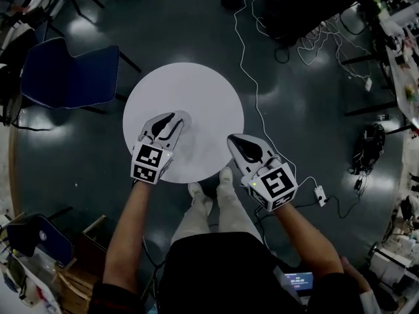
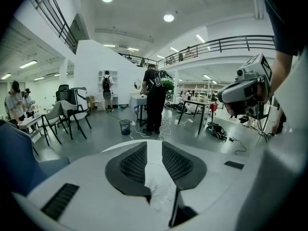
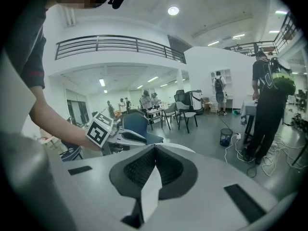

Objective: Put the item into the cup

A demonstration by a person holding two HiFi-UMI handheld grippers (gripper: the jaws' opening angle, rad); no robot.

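Note:
The round white table (image 1: pixel 196 87) stands in front of me. My left gripper (image 1: pixel 177 118) is over its near left part, jaws apart. In the left gripper view a clear, thin-walled thing, probably a cup (image 2: pixel 158 189), shows low between the pads of the left gripper (image 2: pixel 154 146). Whether the pads touch it I cannot tell. My right gripper (image 1: pixel 230 138) hovers at the table's near right edge. Its pads meet at the tips in the right gripper view (image 3: pixel 155 147), with nothing between them. No separate item is visible.
A blue chair (image 1: pixel 69 77) stands left of the table. A white cable (image 1: pixel 252 77) runs across the dark floor on the right to a power strip (image 1: pixel 321 193). My shoes (image 1: pixel 209 188) are under the table's near edge. A person (image 2: pixel 155 100) stands beyond the table.

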